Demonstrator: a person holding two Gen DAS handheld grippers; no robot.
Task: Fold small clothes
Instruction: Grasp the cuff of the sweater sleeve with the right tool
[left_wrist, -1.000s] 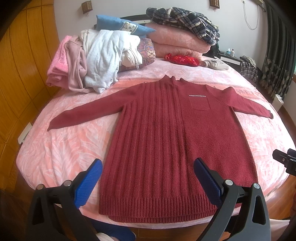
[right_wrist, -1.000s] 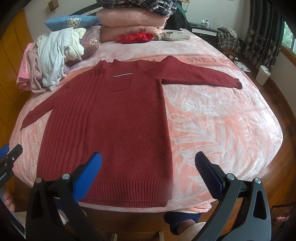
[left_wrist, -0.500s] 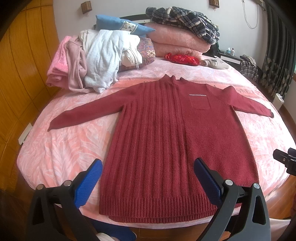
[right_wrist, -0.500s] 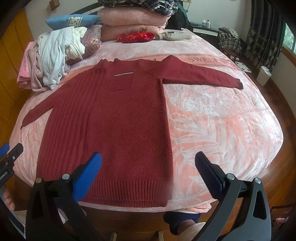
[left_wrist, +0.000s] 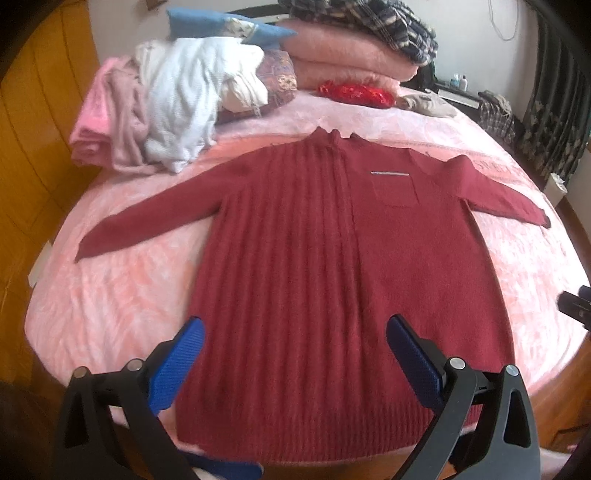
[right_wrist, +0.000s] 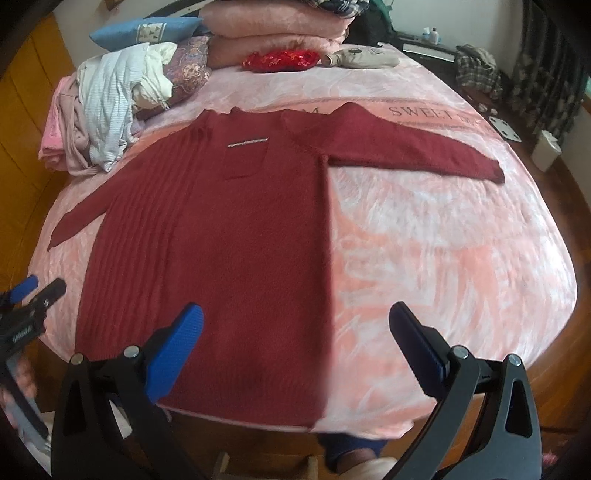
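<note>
A dark red knit sweater (left_wrist: 332, 277) lies flat, front up, on the pink bed, both sleeves spread out to the sides; it also shows in the right wrist view (right_wrist: 221, 240). My left gripper (left_wrist: 295, 332) is open and empty, hovering over the sweater's lower body near the hem. My right gripper (right_wrist: 295, 317) is open and empty above the sweater's lower right edge. The left gripper also shows at the left edge of the right wrist view (right_wrist: 29, 299). The right gripper's tip shows at the right edge of the left wrist view (left_wrist: 576, 306).
A heap of white and pink clothes (left_wrist: 166, 114) sits at the bed's back left. Folded pink blankets (left_wrist: 343, 62), a blue pillow (left_wrist: 221, 26) and a red item (left_wrist: 354, 92) lie at the back. Wooden wall on the left, curtains on the right.
Both grippers have moved forward and a little up over the sweater, so the view looks down on it more. The sweater has not moved. Both stay open.
</note>
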